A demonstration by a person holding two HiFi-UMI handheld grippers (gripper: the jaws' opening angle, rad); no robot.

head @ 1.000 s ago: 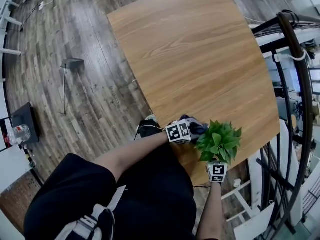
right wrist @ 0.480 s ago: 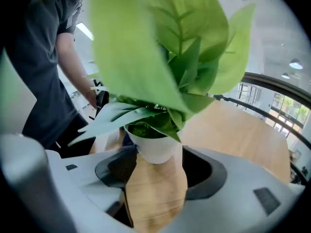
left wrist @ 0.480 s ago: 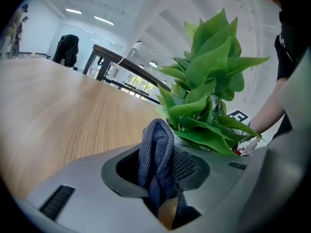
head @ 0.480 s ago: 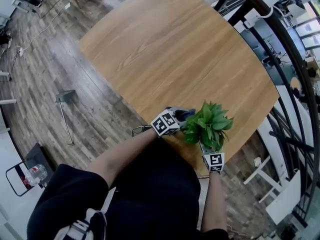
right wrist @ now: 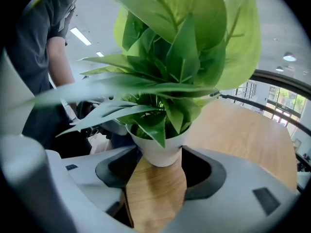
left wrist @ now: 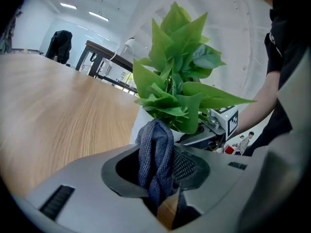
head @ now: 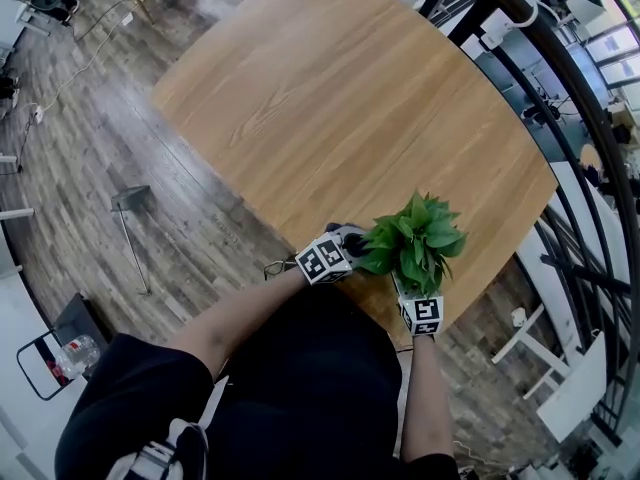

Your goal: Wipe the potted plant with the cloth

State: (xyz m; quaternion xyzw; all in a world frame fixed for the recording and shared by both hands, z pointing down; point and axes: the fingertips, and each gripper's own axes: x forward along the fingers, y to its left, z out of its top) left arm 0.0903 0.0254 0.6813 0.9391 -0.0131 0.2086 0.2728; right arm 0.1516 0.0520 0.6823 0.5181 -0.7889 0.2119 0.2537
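A potted plant [head: 415,243] with broad green leaves [right wrist: 170,81] in a small white pot [right wrist: 160,147] stands at the near edge of the wooden table [head: 350,108]. My right gripper [head: 408,286] reaches in from the near side, and its jaws hold the pot on both sides [right wrist: 155,164]. My left gripper [head: 352,248] is shut on a dark blue-grey cloth [left wrist: 155,154], which bunches up between its jaws [left wrist: 163,176]. The cloth sits right beside the pot [left wrist: 141,125] and under the left-hand leaves [left wrist: 177,81].
A black curved railing [head: 560,98] runs close along the table's right side. Left of the table, wood floor carries a small metal stand [head: 130,198] and a bottle [head: 75,353]. The person's arms and dark clothes fill the near foreground.
The head view has swung, so the table sits differently in frame. The left gripper with the cloth has drawn in closer under the leaves. The right gripper stays on the pot.
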